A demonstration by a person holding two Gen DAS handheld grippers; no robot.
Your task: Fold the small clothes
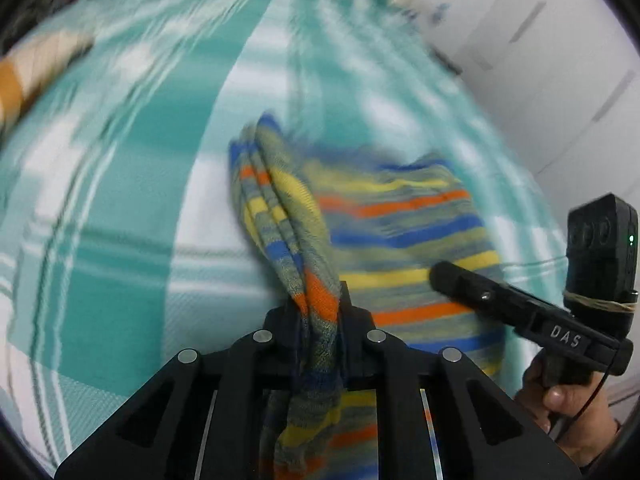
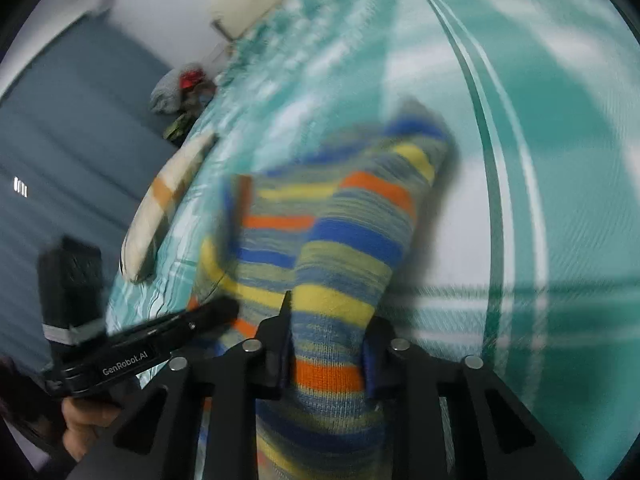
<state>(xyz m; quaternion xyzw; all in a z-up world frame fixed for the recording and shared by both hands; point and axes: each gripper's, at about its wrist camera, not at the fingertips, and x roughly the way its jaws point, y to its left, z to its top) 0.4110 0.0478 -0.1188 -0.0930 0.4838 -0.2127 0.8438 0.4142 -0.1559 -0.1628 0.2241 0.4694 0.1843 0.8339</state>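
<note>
A small knitted garment (image 1: 400, 216) with blue, yellow, orange and grey-green stripes hangs above a teal and white checked bed sheet (image 1: 120, 240). My left gripper (image 1: 320, 308) is shut on a bunched fold of it, which drapes back between the jaws. In the right wrist view my right gripper (image 2: 328, 344) is shut on another part of the garment (image 2: 344, 240), the knit pinched between its pads. Each gripper shows in the other's view: the right gripper (image 1: 440, 276) reaches in from the right, the left gripper (image 2: 228, 308) from the left. Both views are blurred.
A cream cloth with an orange band (image 2: 160, 208) lies on the sheet near its edge. A heap of clothes (image 2: 180, 88) sits at the far corner. White cupboard fronts (image 1: 540, 80) stand beyond the bed. A hand (image 1: 560, 400) holds the right gripper's handle.
</note>
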